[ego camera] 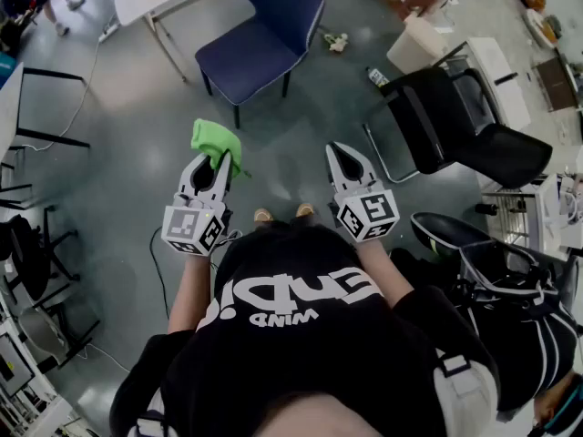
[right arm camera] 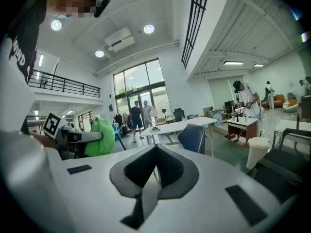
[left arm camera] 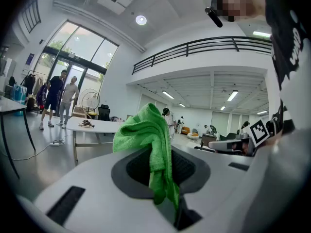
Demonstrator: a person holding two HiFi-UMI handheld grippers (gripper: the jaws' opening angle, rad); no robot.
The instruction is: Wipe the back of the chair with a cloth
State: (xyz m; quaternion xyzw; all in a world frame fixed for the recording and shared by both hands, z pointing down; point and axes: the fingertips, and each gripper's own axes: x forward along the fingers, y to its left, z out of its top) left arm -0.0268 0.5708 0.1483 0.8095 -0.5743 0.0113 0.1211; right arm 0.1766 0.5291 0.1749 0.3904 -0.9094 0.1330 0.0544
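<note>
Two grippers are up in front of the person [ego camera: 301, 335], and the left gripper [ego camera: 217, 160] has its fingers [left arm camera: 131, 171] clenched on the green cloth [left arm camera: 146, 135], which bunches above the tips and hangs down between them. The right gripper [ego camera: 343, 153] sits level beside it, fingers pressed together on nothing. The blue chair [ego camera: 264, 30] stands on the floor [ego camera: 137, 107] ahead, well apart from the cloth.

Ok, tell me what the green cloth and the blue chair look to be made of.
The cloth looks like soft, matte microfibre: fuzzy nap, limp folds. The blue chair seems upholstered in matte fabric, no shine on seat or back. Its legs are thin and dark, likely metal.
</note>
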